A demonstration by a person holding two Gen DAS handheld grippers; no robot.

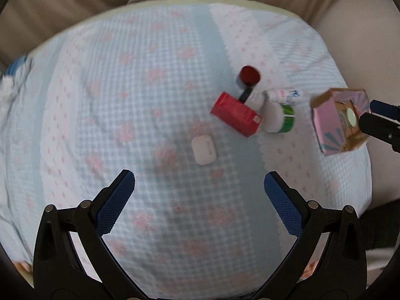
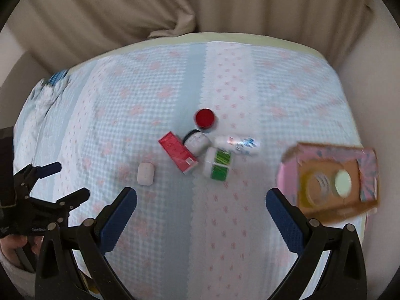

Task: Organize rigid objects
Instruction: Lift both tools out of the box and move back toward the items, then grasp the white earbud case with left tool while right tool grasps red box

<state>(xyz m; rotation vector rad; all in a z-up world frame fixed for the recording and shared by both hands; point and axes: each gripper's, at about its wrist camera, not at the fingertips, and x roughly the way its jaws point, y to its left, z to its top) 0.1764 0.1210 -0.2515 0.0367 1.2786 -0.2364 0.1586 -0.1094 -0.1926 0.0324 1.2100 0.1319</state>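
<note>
Small items cluster on the bed: a red box [image 1: 235,113] [image 2: 178,155], a red-capped jar [image 1: 250,75] [image 2: 205,118], a green-and-white jar [image 1: 280,117] [image 2: 217,165], a white tube [image 1: 285,95] [image 2: 237,143] and a dark-lidded jar [image 2: 196,141] on its side. A white earbud case [image 1: 203,150] [image 2: 145,173] lies apart, just ahead of my open left gripper [image 1: 200,187] [image 2: 72,180]. My right gripper [image 2: 200,215] [image 1: 369,113] is open with nothing between its fingers. A pink cardboard box [image 1: 340,120] [image 2: 330,177] sits just outside its right finger.
The bed has a blue-and-pink checked cover [image 1: 125,100] [image 2: 250,225] with beige curtains [image 2: 125,12] behind it. The pink box is near the bed's right edge. Blue-and-white fabric [image 2: 53,80] lies at the far left. A hand [image 2: 12,250] holds the left gripper.
</note>
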